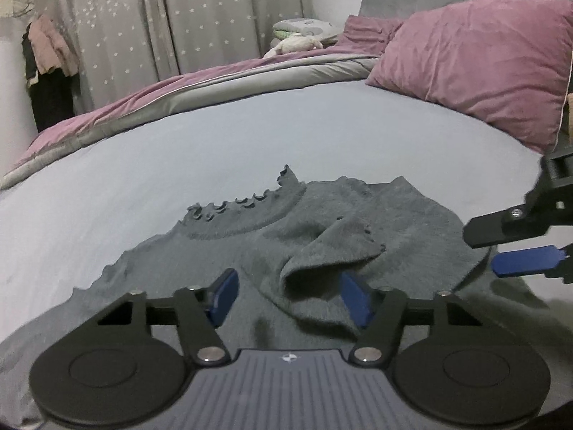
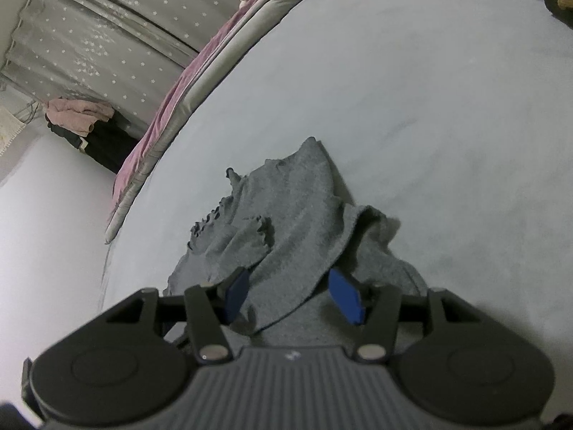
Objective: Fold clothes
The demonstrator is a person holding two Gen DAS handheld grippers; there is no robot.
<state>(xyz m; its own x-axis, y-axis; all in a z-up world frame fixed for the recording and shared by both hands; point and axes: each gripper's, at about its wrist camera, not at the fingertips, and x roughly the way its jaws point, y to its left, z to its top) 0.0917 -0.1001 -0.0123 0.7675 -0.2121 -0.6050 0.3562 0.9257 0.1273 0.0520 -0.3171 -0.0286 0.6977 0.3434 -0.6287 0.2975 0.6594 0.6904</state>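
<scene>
A grey knit sweater (image 1: 322,222) with frilled edges lies partly folded on the pale blue bed sheet (image 1: 215,143). One sleeve is laid across its body. My left gripper (image 1: 289,281) hangs low over the near part of the sweater, open, with the sleeve's rolled fold lying between its blue pads (image 1: 225,297). My right gripper (image 1: 483,251) enters at the right edge, open, over the sweater's right side. In the right wrist view the sweater (image 2: 293,215) stretches away from me, and the right gripper (image 2: 289,279) stands open with a draped fold between its fingers.
A pink pillow (image 1: 476,68) lies at the back right. A pink and grey duvet (image 1: 179,89) is bunched along the far side, with a soft toy (image 1: 293,44) behind it. Star-patterned curtains (image 1: 161,18) and hanging clothes (image 1: 46,53) stand beyond the bed.
</scene>
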